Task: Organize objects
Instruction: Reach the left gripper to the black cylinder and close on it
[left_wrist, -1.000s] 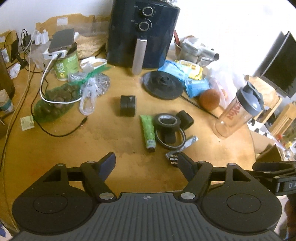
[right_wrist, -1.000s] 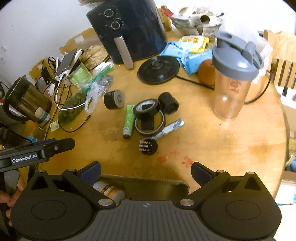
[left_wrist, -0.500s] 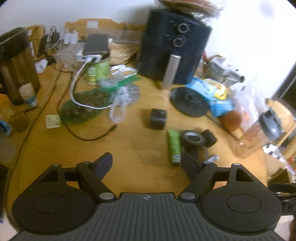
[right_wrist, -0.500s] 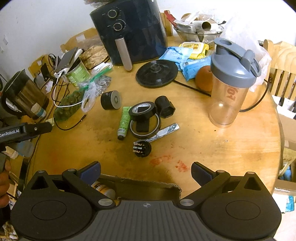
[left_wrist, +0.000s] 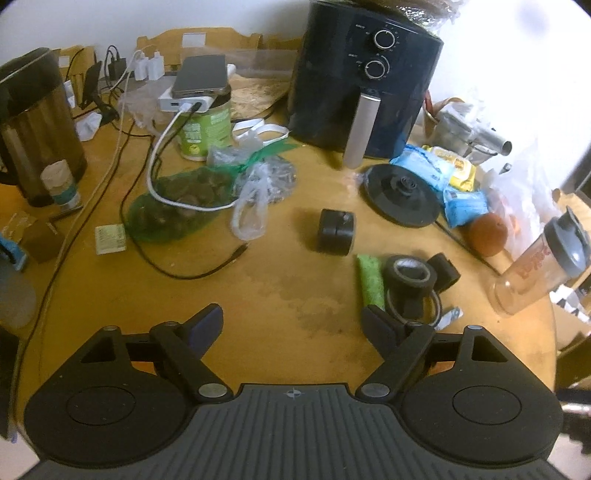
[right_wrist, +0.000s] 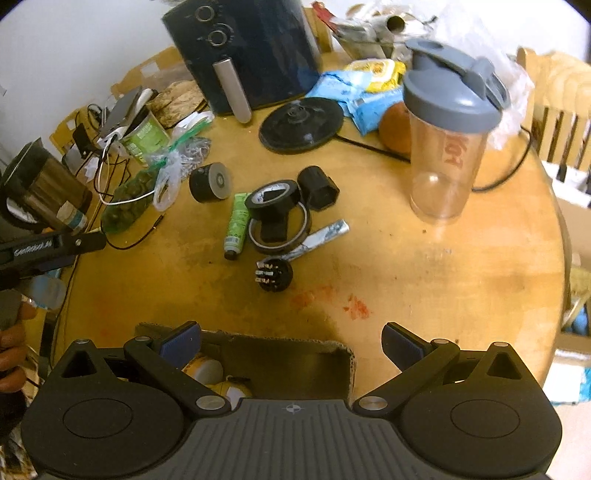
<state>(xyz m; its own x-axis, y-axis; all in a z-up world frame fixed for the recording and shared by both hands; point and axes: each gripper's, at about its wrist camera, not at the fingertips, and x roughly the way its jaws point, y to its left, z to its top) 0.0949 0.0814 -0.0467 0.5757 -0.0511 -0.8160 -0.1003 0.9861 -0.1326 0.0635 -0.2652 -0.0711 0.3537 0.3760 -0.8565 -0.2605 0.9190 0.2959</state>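
Round wooden table (right_wrist: 443, 280), stained dark in patches and smeared red near the front edge, against a white wall. Wooden chair (right_wrist: 557, 110) at the right side. At the back: dark air fryer (right_wrist: 240, 48) with two dials and a silver handle, steel kettle (left_wrist: 33, 122) at far left, its black base (right_wrist: 301, 125) beside blue snack packets (left_wrist: 424, 170) and an orange (left_wrist: 487, 234).

Mid-table cluster: green tube (right_wrist: 236, 225), black tape roll (right_wrist: 275, 197) resting on a thin ring, black cap (right_wrist: 319, 188) touching the roll, foil sachet (right_wrist: 321, 240), pinned black plug (right_wrist: 273, 275), black cylinder (right_wrist: 210, 182) a little apart. Open cardboard box (right_wrist: 295, 365) with jars at the near edge.

Red lettering on the clear shaker bottle (right_wrist: 448, 147), too blurred to read. Green can (left_wrist: 205, 127) label unreadable; phone on top.

Left gripper (left_wrist: 291, 321): spread wide, holding nothing, "GenRobot.AI" on its body in the right view. Right gripper (right_wrist: 291, 343): spread wide, holding nothing, above the box.
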